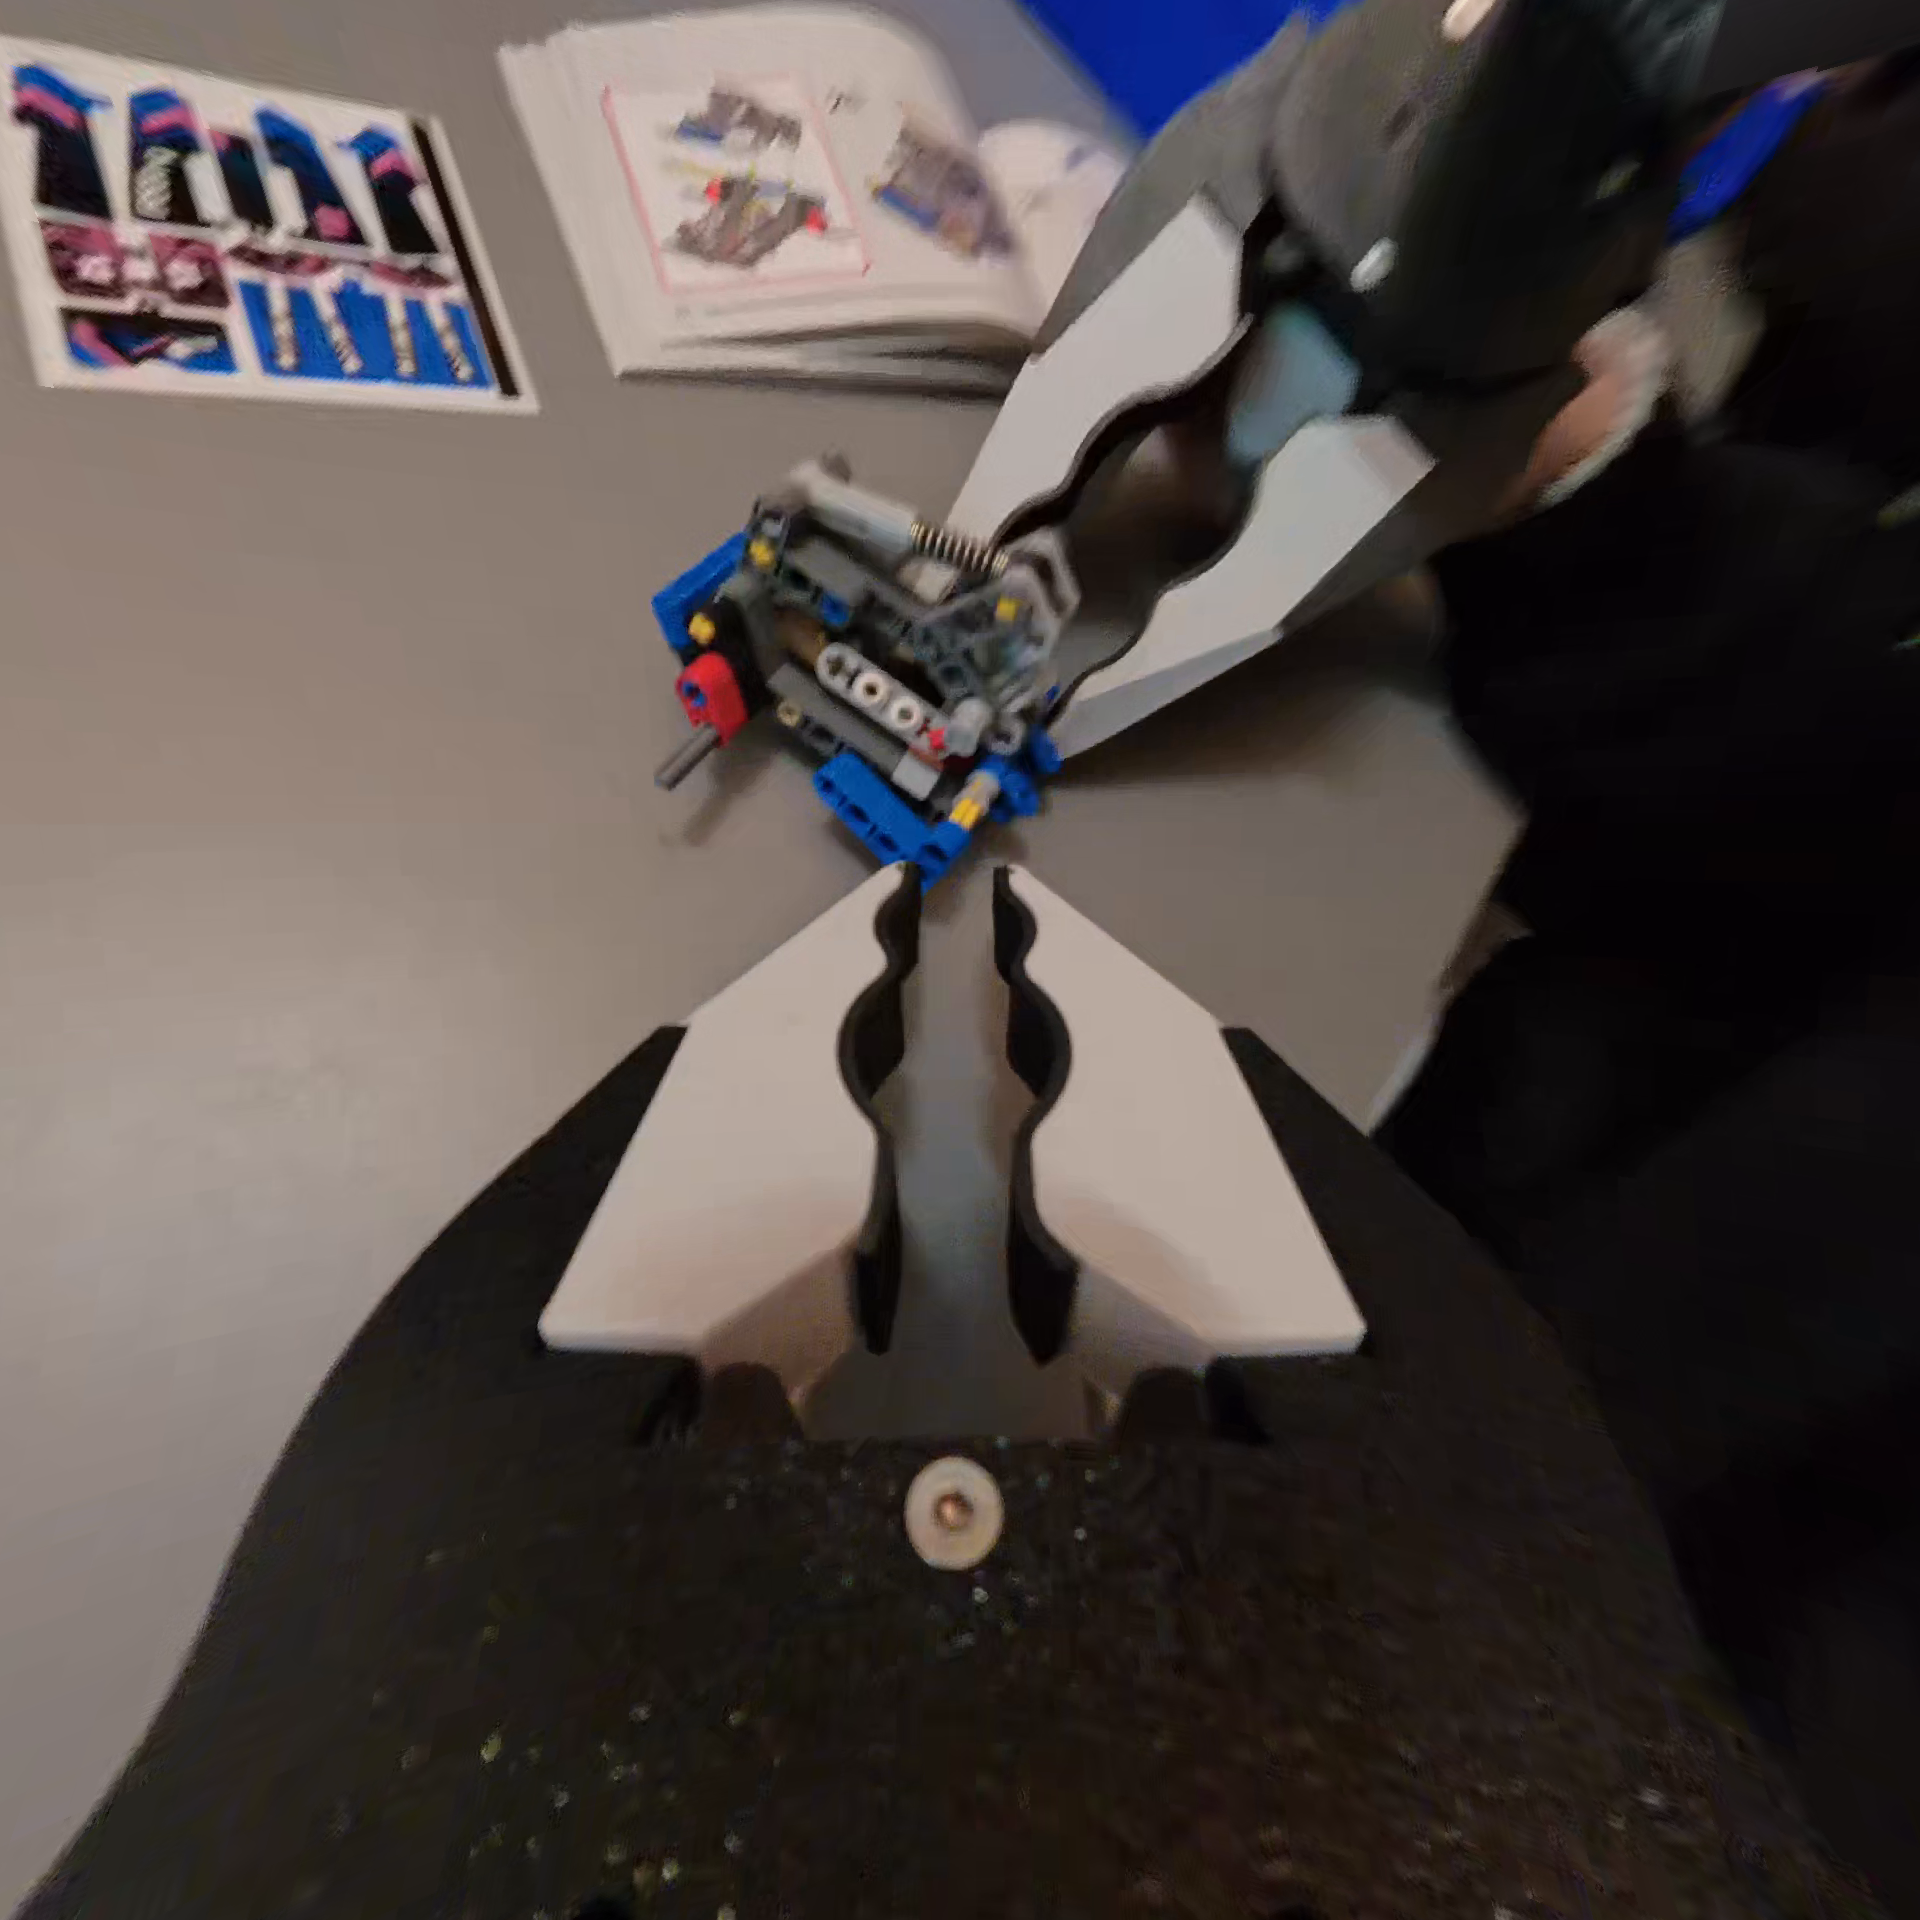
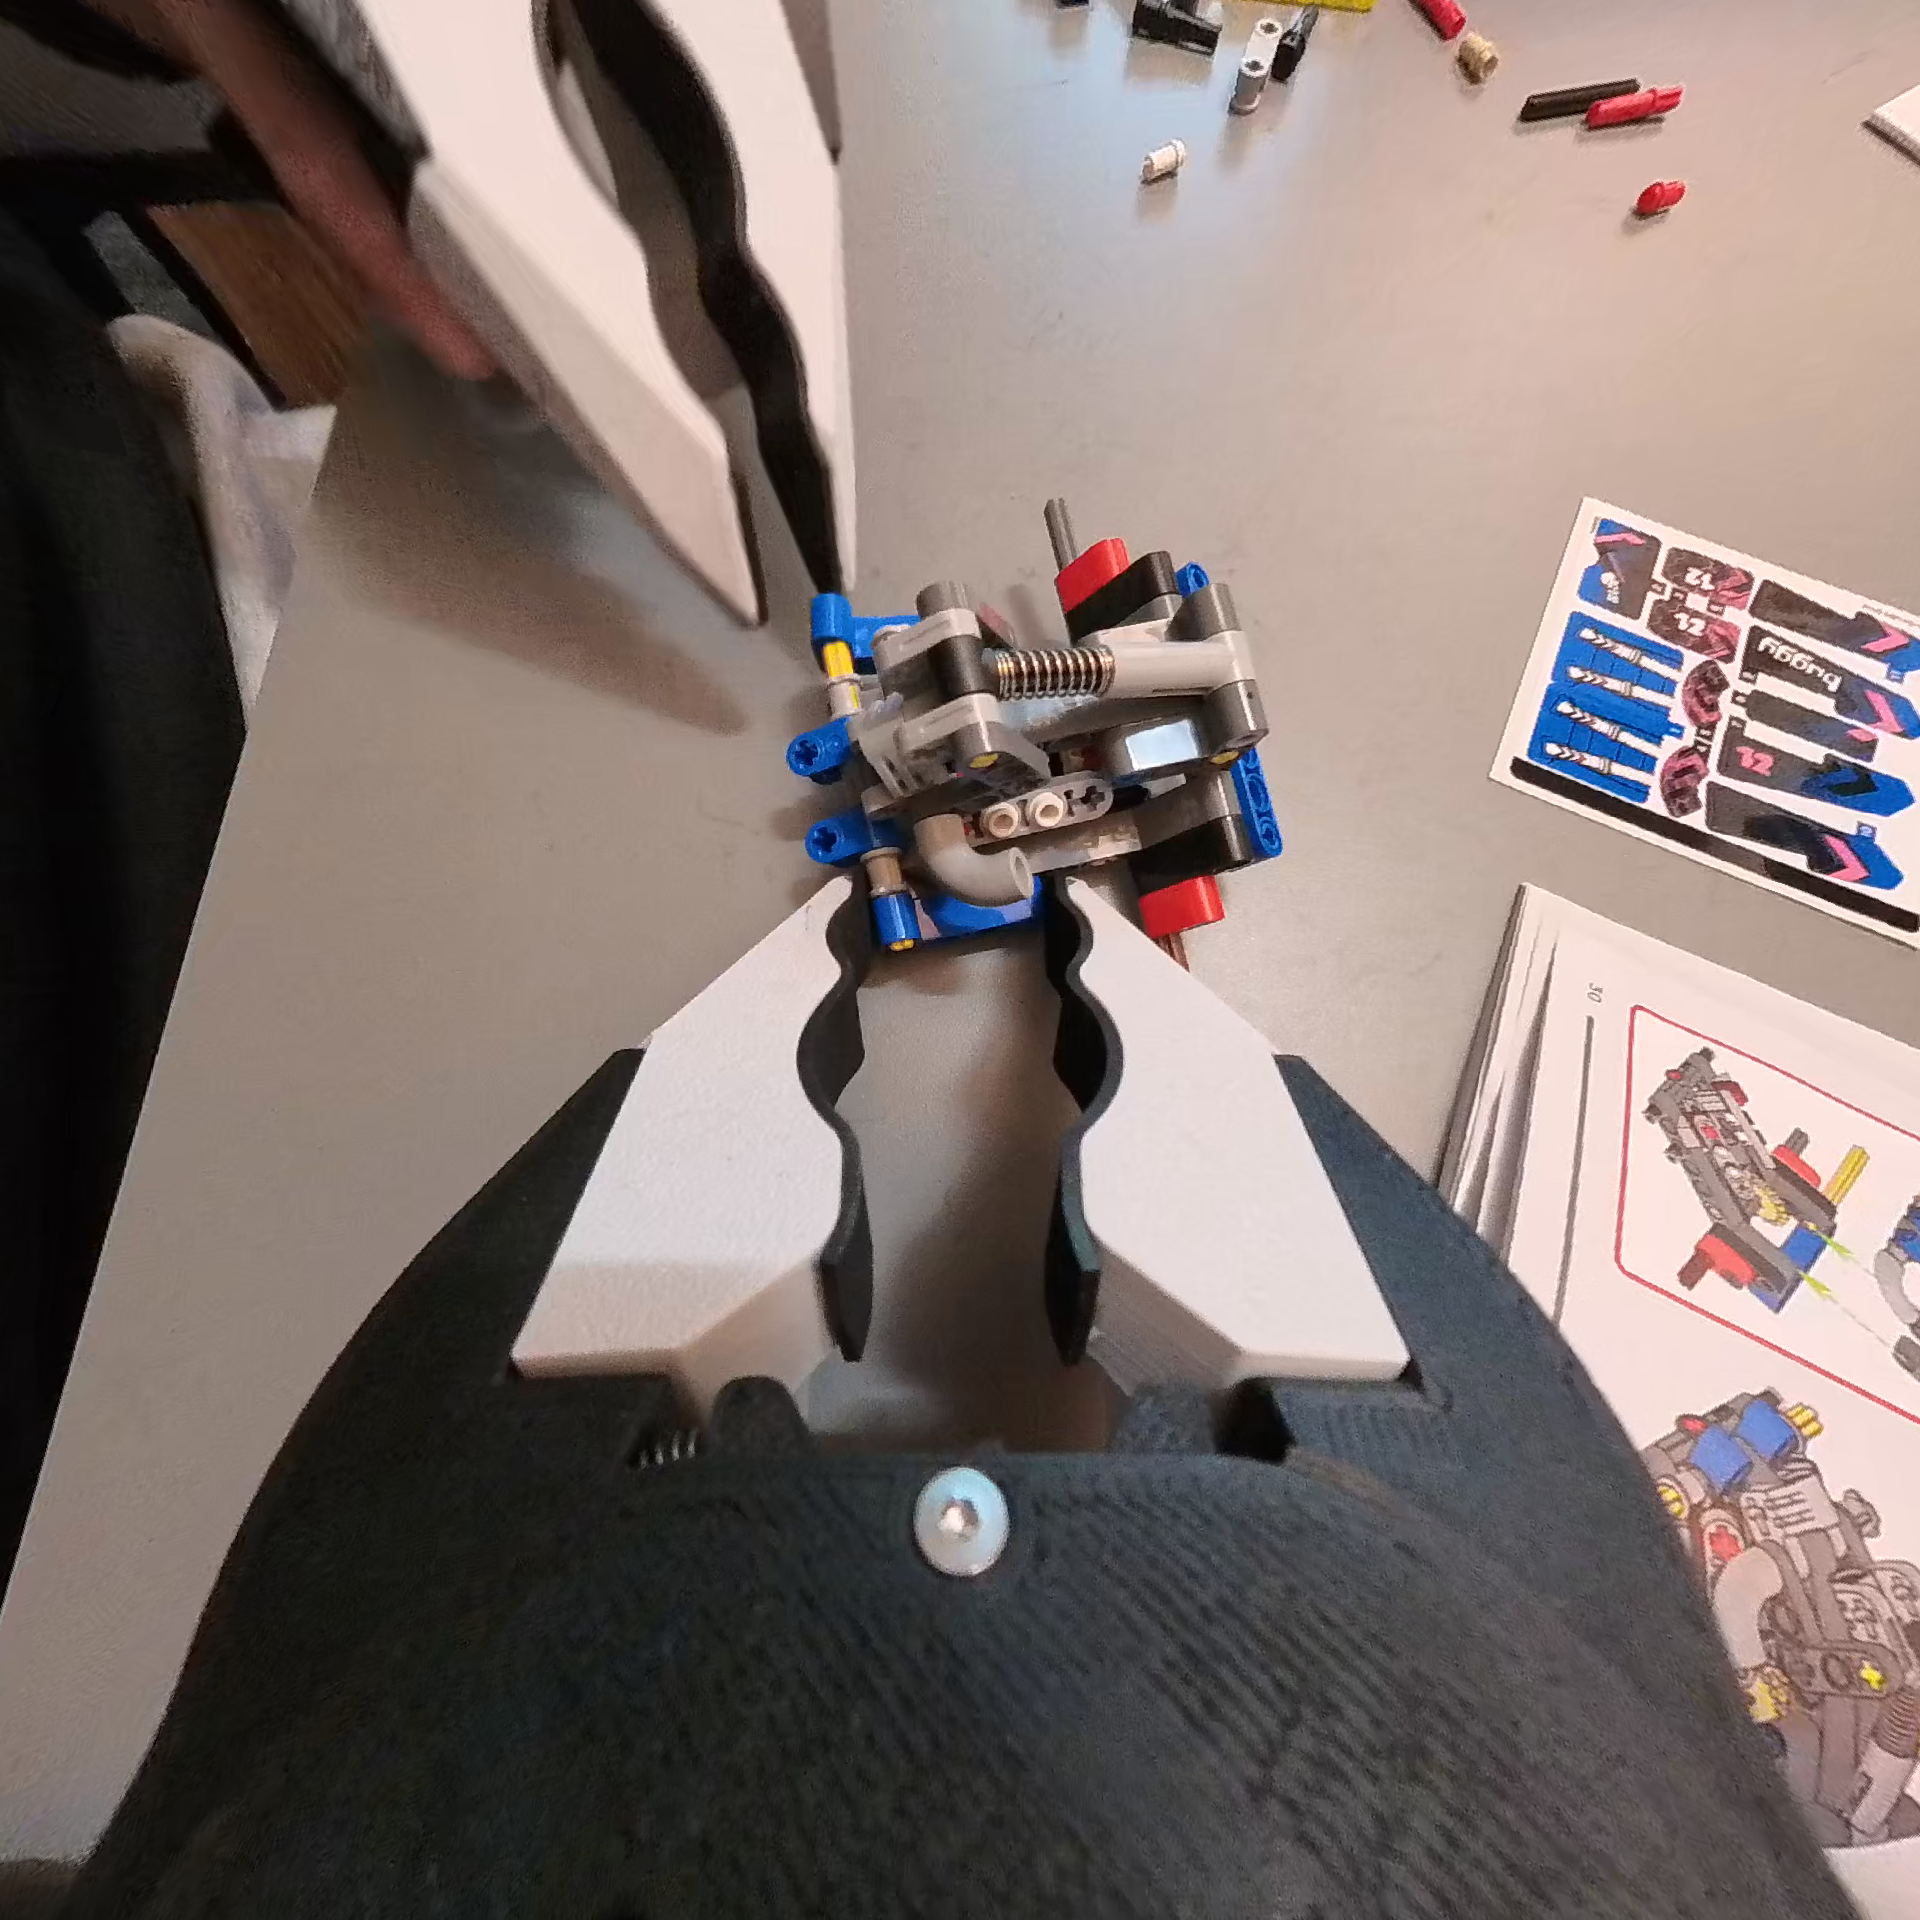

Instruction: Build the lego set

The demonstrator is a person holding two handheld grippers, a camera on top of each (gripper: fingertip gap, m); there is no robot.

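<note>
The partly built lego assembly, grey, blue, black and red with a metal spring, sits on the grey table. It also shows in the right wrist view. My right gripper is shut on the assembly's near blue end, one finger on each side. In the left wrist view the right gripper comes in from the upper right. My left gripper has a narrow gap with nothing between its fingers. Its tips are at the assembly's blue corner piece. In the right wrist view the left gripper points down at that blue piece.
A sticker sheet and an open instruction booklet lie right of the assembly; both also show in the left wrist view, the sheet and the booklet. Loose red, black and grey pieces lie at the far side. The table edge runs along the left. Spacing between my two grippers at the tips: around 6 cm.
</note>
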